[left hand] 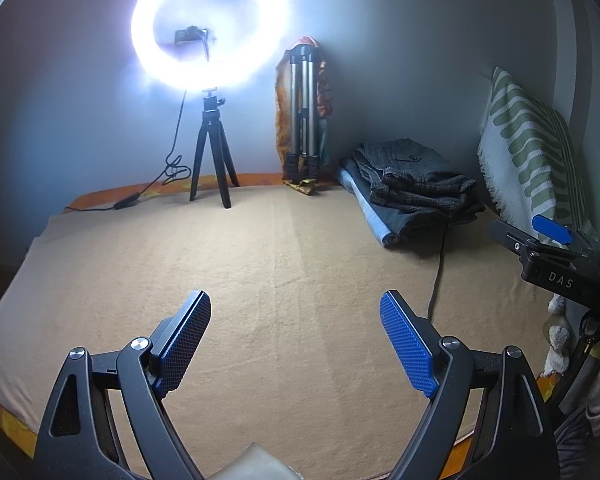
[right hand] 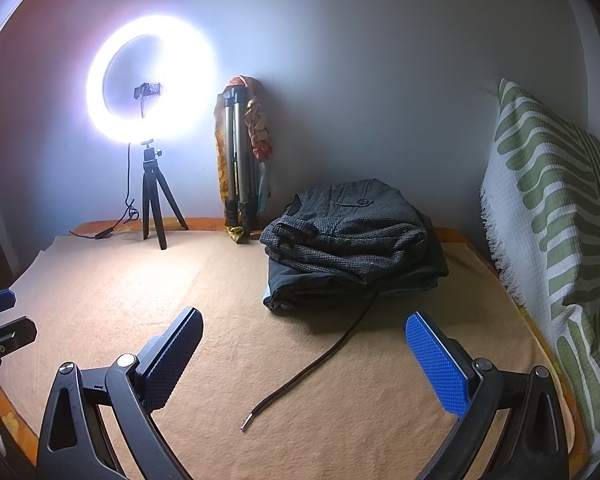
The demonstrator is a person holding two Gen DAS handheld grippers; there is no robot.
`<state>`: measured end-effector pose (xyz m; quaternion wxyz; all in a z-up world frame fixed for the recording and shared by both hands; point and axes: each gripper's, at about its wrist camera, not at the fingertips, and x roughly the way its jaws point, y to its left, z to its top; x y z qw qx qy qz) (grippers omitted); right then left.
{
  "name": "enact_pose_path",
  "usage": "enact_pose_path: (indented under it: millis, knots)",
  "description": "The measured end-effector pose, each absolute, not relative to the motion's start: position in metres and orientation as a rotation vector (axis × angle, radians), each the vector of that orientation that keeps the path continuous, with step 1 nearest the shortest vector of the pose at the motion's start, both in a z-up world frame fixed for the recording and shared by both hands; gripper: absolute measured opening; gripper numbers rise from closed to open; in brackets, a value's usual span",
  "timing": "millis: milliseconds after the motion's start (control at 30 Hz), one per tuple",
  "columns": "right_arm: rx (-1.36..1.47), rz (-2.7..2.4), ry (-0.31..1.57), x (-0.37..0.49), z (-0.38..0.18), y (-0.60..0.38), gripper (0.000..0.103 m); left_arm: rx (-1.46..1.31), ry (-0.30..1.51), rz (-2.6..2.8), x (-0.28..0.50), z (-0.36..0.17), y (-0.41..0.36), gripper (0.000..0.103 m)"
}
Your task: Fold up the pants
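Beige felt blanket (right hand: pixel 300 360) spread over bed | stack of folded dark grey checked pants (right hand: pixel 348 232) lying at far right near wall | left claw (left hand: pixel 296 344) spread, nothing held | right claw (right hand: pixel 304 364) spread, nothing held, dark cord (right hand: pixel 312 364) lying between fingers

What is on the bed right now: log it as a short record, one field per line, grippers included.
surface: tan blanket spread flat on the bed
pants: folded stack at the far right, grey checked pair on top
cord: dark drawstring trailing from the stack toward the camera
left gripper: open, nothing between the pads
right gripper: open, hovering over the cord's loose end
ring light: lit, on a small black tripod
folded tripod: leaning on the wall
pillow: green and white, upright at right
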<state>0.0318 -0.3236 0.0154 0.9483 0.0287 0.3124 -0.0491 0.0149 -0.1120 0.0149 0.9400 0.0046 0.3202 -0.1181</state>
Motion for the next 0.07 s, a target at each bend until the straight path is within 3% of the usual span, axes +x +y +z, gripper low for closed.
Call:
enact_pose_path:
  millis: [67]
  knots:
    - [0.060, -0.096, 0.638, 0.0320, 0.0154, -0.3226, 0.103, 0.008, 0.661, -0.246, 0.0147, 0.0149, -0.1098, 0.087]
